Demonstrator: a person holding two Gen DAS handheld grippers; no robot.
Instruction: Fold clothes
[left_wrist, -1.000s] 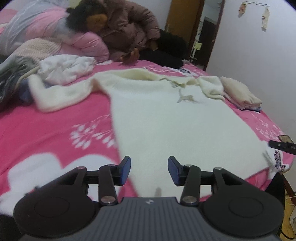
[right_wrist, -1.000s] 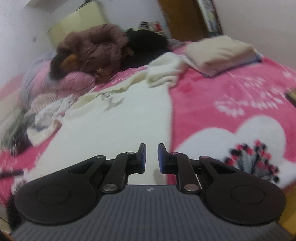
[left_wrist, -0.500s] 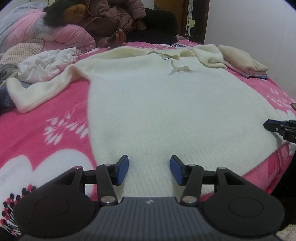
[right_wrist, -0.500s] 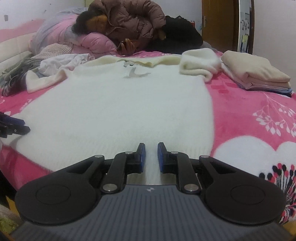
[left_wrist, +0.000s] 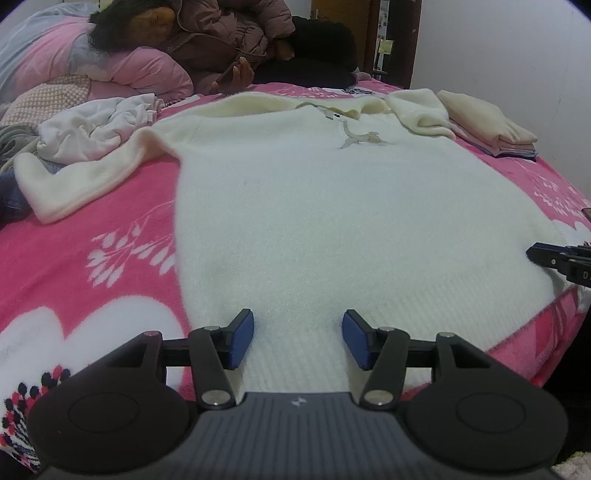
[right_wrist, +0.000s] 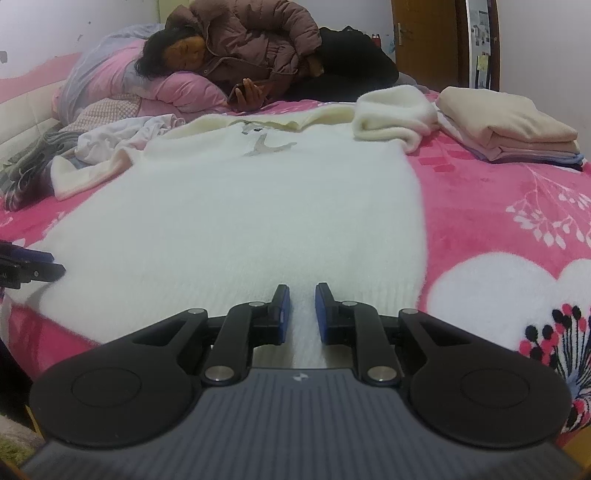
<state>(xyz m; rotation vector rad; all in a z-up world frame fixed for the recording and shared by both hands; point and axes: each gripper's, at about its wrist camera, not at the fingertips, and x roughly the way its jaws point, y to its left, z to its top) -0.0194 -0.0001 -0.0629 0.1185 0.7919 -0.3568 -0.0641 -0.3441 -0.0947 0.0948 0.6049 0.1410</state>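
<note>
currently a cream sweater (left_wrist: 332, 206) lies spread flat on the pink bed (left_wrist: 110, 258), hem nearest; left tongs (left_wrist: 297, 341) over the hem, spread and just been widening, pinching nothing; right tongs (right_wrist: 302, 314) at the hem's other end, narrowly parted, ribbing between the pads, grip not clear.

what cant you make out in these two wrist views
- Near hem of the cream fluffy sweater: hidden below each gripper's black body, both views.
- Right gripper: cut off by the right edge in the left wrist view.
- Right sleeve: bunched, so its cuff is hidden.
- Grey motif on the chest: too small to identify.
</note>
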